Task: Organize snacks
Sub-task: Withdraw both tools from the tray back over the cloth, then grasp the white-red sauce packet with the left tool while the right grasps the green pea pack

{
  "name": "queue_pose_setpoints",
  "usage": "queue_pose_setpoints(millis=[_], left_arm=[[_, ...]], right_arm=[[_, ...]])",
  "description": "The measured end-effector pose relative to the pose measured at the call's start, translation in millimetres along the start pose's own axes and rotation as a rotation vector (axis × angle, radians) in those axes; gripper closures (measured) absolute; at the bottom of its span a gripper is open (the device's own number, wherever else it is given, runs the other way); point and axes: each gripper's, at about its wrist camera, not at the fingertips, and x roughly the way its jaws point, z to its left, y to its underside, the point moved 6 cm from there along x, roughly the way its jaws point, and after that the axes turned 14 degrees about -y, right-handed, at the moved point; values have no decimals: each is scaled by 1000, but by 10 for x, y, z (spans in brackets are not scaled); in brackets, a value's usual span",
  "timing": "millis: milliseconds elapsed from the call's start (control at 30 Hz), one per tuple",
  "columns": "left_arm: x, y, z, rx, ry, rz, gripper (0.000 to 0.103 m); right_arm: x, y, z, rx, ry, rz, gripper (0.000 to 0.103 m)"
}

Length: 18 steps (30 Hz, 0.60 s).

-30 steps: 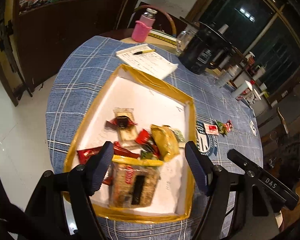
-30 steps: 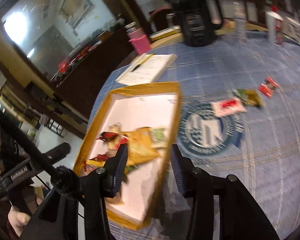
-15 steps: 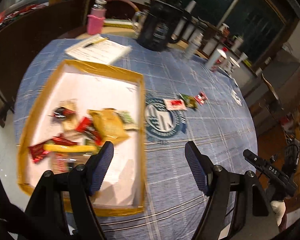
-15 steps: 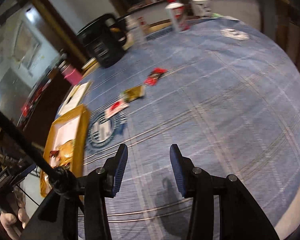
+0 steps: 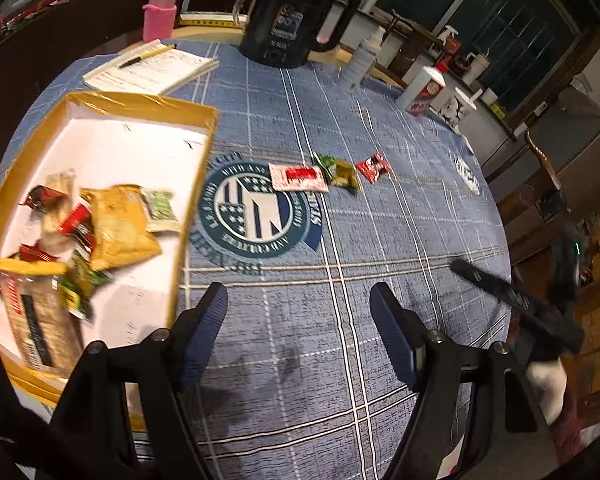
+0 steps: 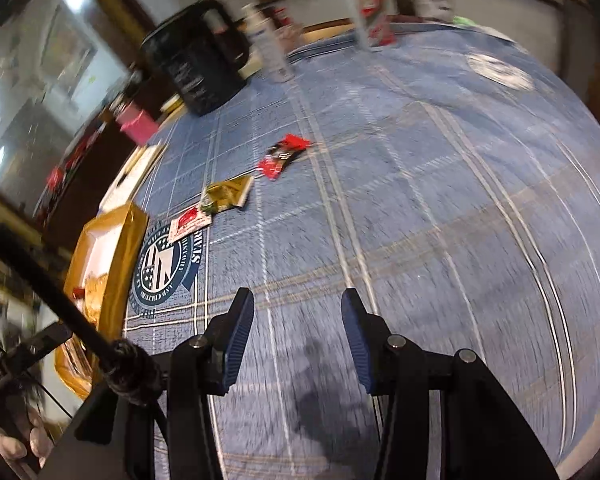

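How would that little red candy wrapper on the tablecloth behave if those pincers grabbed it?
The red candy wrapper lies flat and crinkled, so it probably weighs little and bends easily. Its shiny film may slip between fingers. On the cloth, a push would likely slide it, not roll it.

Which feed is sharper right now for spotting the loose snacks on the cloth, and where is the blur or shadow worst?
Left wrist view: sharper; the white-and-red packet, green-gold packet and red packet read clearly, smear only over the tray contents, gripper shadow on the tablecloth near the left gripper. Right wrist view: motion-smeared throughout, fisheye-bowed edges, shadow below the right gripper.
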Motion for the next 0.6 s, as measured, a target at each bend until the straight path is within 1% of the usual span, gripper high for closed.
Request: queue_pose_setpoints(millis=[167,400,467,600], left_arm=[[78,82,-18,-41,-26,15,29],[72,152,254,-175,-65,16,29],[82,183,321,-209,-74,20,29],[99,210,369,-242,-91,29,29]], right_arm=[[516,-295,234,-179,-39,76,57],[1223,-738,480,-358,-74,159,51],[1392,-814,542,-398,-78,182,48],[1674,-865,616,-464,-77,245,48]])
